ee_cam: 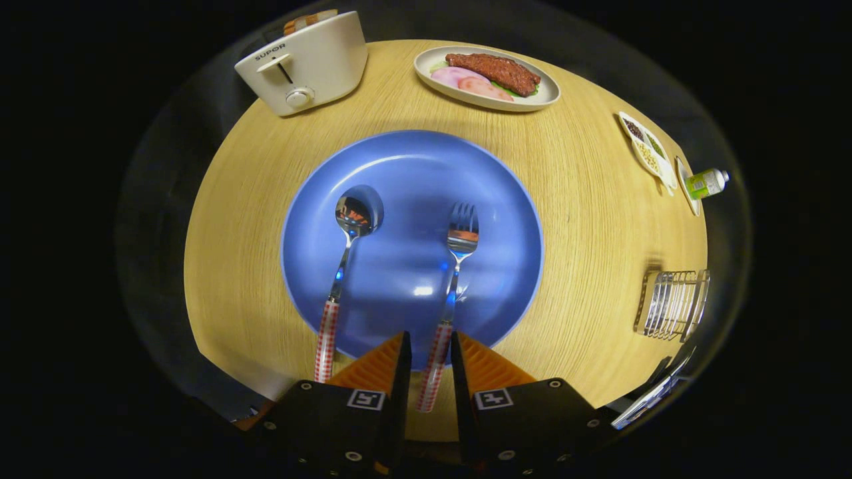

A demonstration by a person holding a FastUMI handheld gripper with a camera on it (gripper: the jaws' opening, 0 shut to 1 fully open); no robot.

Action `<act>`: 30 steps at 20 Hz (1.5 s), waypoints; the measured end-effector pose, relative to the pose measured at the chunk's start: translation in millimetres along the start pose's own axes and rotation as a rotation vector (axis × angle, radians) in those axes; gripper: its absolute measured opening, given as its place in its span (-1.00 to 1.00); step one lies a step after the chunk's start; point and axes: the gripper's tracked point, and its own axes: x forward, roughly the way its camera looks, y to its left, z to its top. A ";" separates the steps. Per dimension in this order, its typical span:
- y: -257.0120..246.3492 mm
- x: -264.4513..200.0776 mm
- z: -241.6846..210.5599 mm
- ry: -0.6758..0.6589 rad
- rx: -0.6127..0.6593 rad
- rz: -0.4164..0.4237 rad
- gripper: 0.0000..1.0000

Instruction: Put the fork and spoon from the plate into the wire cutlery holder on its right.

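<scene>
A blue plate (413, 166) lies in the middle of the round wooden table. On it rest a spoon (346, 246) and a fork (459, 246), side by side, each with a red-and-white checked handle reaching over the plate's near rim. My gripper (430, 340) hovers at that near rim, its fingers straddling the fork's handle. A small gap shows on each side of the handle, so the fingers are slightly open and not pressing. The spoon's handle lies just beside the left finger. The wire cutlery holder (672, 304) stands at the table's right edge, well to the right of the plate.
A white toaster (303, 63) stands beyond the plate on the left. A white oval dish with meat (486, 78) sits beyond the plate. A divided seasoning dish (647, 152) and a small green bottle (707, 183) are behind the wire holder at the right edge.
</scene>
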 end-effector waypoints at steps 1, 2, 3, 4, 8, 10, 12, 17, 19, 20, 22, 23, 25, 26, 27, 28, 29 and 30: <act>1.1 0.8 -0.8 0.005 0.000 0.002 -0.38; 2.3 0.9 -0.3 0.004 -0.006 0.005 -0.51; 0.8 2.3 0.0 -0.001 -0.015 -0.001 -0.56; -2.4 2.4 1.0 -0.006 -0.023 -0.015 -0.65; -10.4 -5.2 4.0 -0.016 -0.015 0.003 -0.83; -21.1 -19.2 8.1 -0.040 -0.011 0.014 -0.84; -38.1 -37.7 9.6 -0.068 -0.004 0.025 -0.84; -123.5 -83.1 1.1 -0.135 0.044 -0.033 -0.84; -165.4 -94.7 -10.6 -0.136 0.073 -0.062 -0.84; -185.2 -99.7 -17.2 -0.132 0.087 -0.077 -0.84; -209.2 -108.6 -30.5 -0.117 0.103 -0.112 -0.84; -226.0 -111.2 -37.9 -0.105 0.106 -0.124 -0.84; -249.2 -114.6 -51.7 -0.073 0.111 -0.130 -0.84; -257.0 -115.4 -58.1 -0.054 0.117 -0.128 -0.84; -263.9 -114.9 -62.7 -0.037 0.119 -0.125 -0.84; -270.2 -115.6 -66.7 -0.024 0.111 -0.124 -0.84; -274.5 -115.7 -70.5 -0.008 0.098 -0.124 -0.84; -278.9 -115.4 -74.4 0.006 0.084 -0.123 -0.84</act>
